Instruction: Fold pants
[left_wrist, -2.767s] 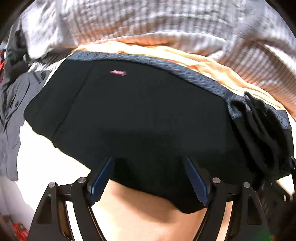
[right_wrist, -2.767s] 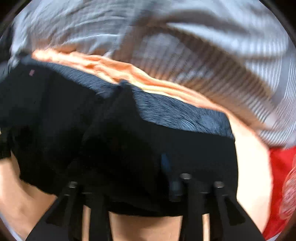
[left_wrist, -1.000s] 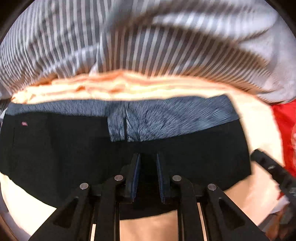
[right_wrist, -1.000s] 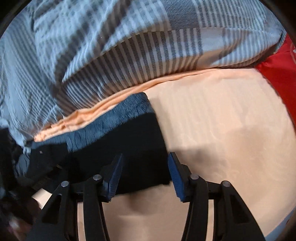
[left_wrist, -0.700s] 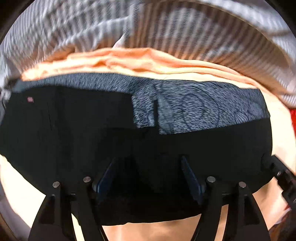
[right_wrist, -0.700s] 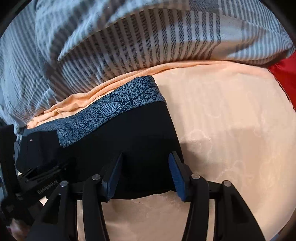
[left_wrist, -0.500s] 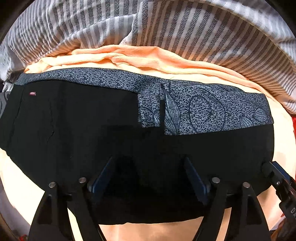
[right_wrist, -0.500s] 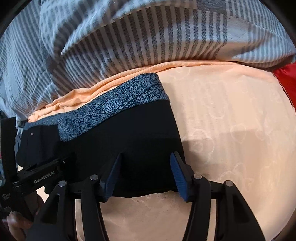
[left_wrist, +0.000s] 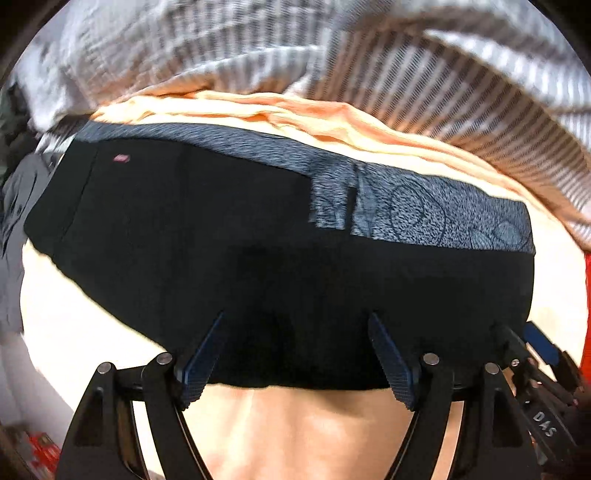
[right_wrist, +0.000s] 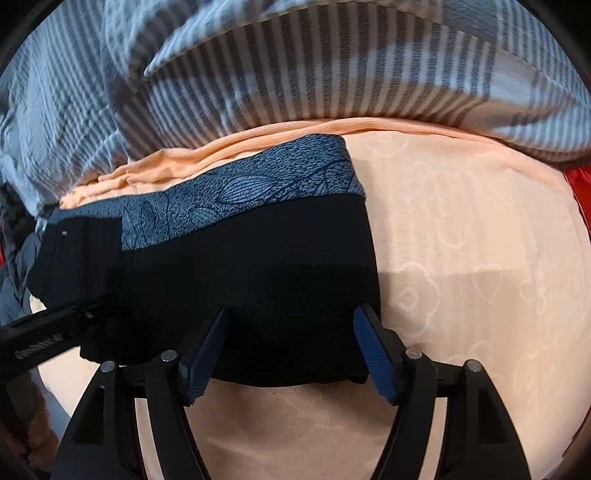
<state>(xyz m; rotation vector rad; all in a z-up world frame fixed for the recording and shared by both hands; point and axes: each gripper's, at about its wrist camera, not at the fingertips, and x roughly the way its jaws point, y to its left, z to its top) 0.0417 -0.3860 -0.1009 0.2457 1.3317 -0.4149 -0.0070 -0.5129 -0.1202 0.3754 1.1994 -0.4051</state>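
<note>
Pants (left_wrist: 258, 236) sit under both tools, left tool (left_wrist: 299, 350) wide, right tool (right_wrist: 291, 345) just opened up, nothing gripped. They're folded flat on the peach bed sheet (right_wrist: 461, 258). Looks like release; next probably another fold or smoothing.

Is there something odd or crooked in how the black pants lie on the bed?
Nothing stands out. The black pants lie flat and folded on the peach sheet, patterned waistband straight along the far edge.

Soft peach bed sheet (right_wrist: 461, 258) with faint flower shapes. Big striped grey and white blanket (right_wrist: 332, 74) bunched up behind. Something red (right_wrist: 580, 188) at the right edge. Warm light.
</note>
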